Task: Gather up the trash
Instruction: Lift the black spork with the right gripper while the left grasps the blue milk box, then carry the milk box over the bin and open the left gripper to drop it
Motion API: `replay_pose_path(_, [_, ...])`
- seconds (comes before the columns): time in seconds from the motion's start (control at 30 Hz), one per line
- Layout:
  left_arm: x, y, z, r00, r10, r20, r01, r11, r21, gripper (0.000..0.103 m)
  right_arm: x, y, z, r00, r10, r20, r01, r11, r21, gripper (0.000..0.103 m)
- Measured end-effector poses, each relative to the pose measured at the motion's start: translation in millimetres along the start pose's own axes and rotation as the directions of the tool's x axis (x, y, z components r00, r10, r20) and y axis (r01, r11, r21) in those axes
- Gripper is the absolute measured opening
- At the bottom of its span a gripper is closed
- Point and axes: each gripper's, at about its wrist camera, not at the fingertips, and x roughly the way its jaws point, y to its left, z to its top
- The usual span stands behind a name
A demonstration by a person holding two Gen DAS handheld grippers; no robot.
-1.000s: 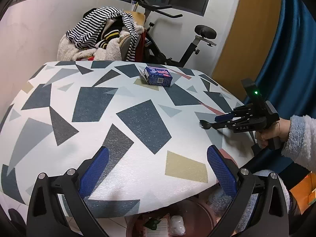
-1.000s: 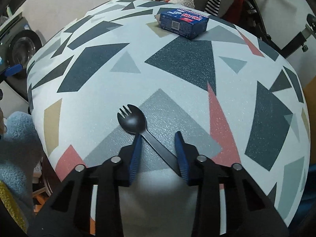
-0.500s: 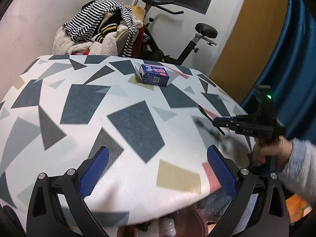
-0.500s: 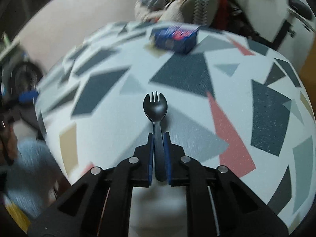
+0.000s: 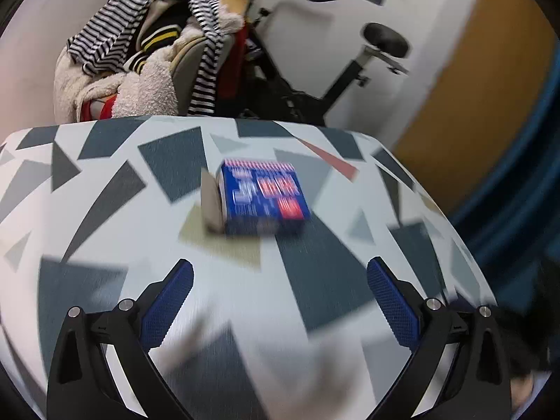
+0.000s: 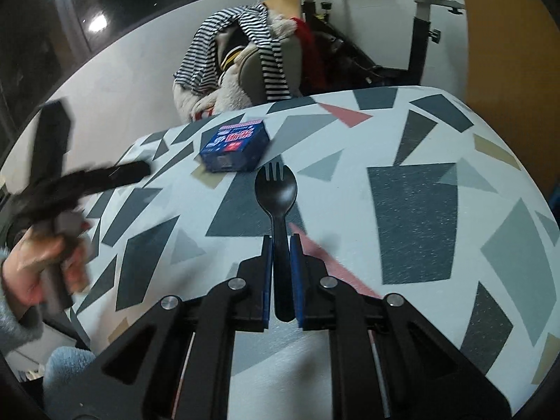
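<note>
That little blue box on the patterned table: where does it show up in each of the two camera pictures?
Left wrist view: the blue box lies just above the picture's middle, blurred, ahead of the open left gripper.
Right wrist view: it sits upper left of centre, just beyond the black spork's tines.
Shared landmark: the striped clothes pile behind the table.

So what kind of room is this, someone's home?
Most likely a lived-in room at home, not a lab. An exercise bike stands by the wall, a chair is heaped with striped clothes, and the table wears a patterned cloth, with a small blue box on it.
</note>
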Motion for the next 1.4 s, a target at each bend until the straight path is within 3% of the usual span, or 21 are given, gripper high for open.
replay_pose_path(0.17, [54.4, -20.7, 32.1, 0.991, 0.128, -0.026, -0.125, 0.986, 0.114, 0.097, -1.7, -14.5, -1.5, 1.000, 0.006, 0.023, -0.007, 0.999, 0.033, 0.014])
replay_pose_path(0.37, [102.1, -17.0, 43.0, 0.971, 0.218, -0.101, -0.210, 0.974, 0.086, 0.097, 1.7, -21.5, -1.8, 1.000, 0.007, 0.021, -0.008, 0.999, 0.034, 0.014])
replay_pose_path(0.43, [111.1, -16.8, 37.9, 0.970, 0.207, -0.131, -0.194, 0.975, 0.105, 0.097, 2.0, -23.3, -3.0, 1.000, 0.010, 0.017, -0.011, 0.999, 0.045, 0.014])
replay_pose_path(0.5, [111.4, -15.1, 32.9, 0.966, 0.223, -0.132, -0.209, 0.972, 0.110, 0.079, 1.7, -23.7, -3.5, 1.000, 0.010, 0.015, -0.010, 0.999, 0.049, 0.014])
replay_pose_path(0.6, [98.4, -9.1, 24.2, 0.969, 0.212, -0.128, -0.201, 0.975, 0.096, 0.078, 1.2, -23.3, -5.7, 1.000, 0.011, 0.014, -0.012, 0.998, 0.055, 0.014])
replay_pose_path(0.8, [36.4, -9.6, -3.0, 0.983, 0.168, -0.080, -0.156, 0.979, 0.130, 0.078, -7.1, -9.6, -11.4, 0.999, 0.028, 0.015, -0.029, 0.998, 0.049, 0.014])
replay_pose_path(1.0, [-58.3, -17.0, -51.6, 0.990, 0.136, 0.018, -0.138, 0.981, 0.138, 0.078, -26.4, 21.1, -22.3, 0.998, 0.056, 0.022, -0.056, 0.998, 0.020, 0.014])
replay_pose_path(1.23, [-167.4, -27.4, -143.6, 0.993, 0.095, 0.069, -0.104, 0.985, 0.138, 0.078, -53.1, 67.4, -48.3, 0.996, 0.084, -0.008, -0.085, 0.995, -0.045, 0.014])
replay_pose_path(1.4, [-217.5, -25.8, -211.9, 0.993, 0.079, 0.086, -0.088, 0.991, 0.105, 0.078, -73.6, 94.9, -75.5, 0.994, 0.108, -0.025, -0.110, 0.991, -0.078, 0.014])
